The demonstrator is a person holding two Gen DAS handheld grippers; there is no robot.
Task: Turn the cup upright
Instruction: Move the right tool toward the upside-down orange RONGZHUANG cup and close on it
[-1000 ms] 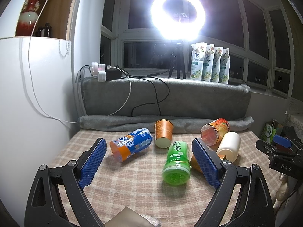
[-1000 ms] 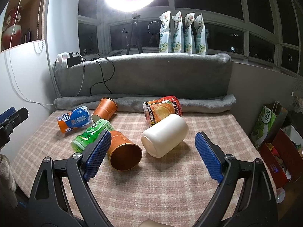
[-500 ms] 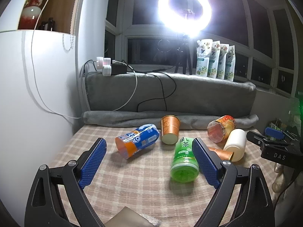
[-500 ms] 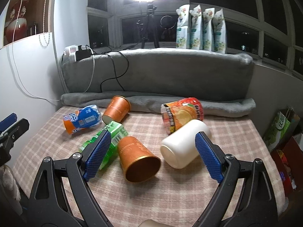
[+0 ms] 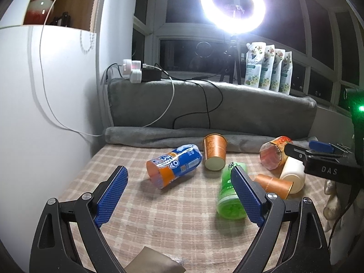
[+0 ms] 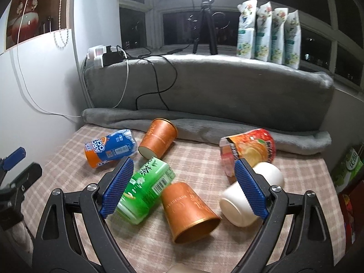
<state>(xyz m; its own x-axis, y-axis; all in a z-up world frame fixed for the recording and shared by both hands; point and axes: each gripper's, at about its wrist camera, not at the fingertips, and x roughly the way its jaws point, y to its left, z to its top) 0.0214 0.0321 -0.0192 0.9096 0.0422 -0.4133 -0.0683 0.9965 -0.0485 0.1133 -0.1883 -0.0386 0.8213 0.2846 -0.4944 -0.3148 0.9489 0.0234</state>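
While 6 cups lay toppled on the checked cloth (image 6: 295,170), the right gripper (image 6: 182,186), wide open and empty, framed the orange paper cup (image 6: 188,211), mouth nearest, axis running away, while the equally open, empty left gripper (image 5: 179,195) stood farther off.

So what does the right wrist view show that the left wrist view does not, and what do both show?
Only the right wrist view shows the open mouth of the near orange cup, lying on its side between the right gripper fingers, and the barcode on the green cup.

Only the left wrist view shows the whole ring light and the open left gripper over bare cloth.

Both show six cups lying down, including the blue cup and the white cup.
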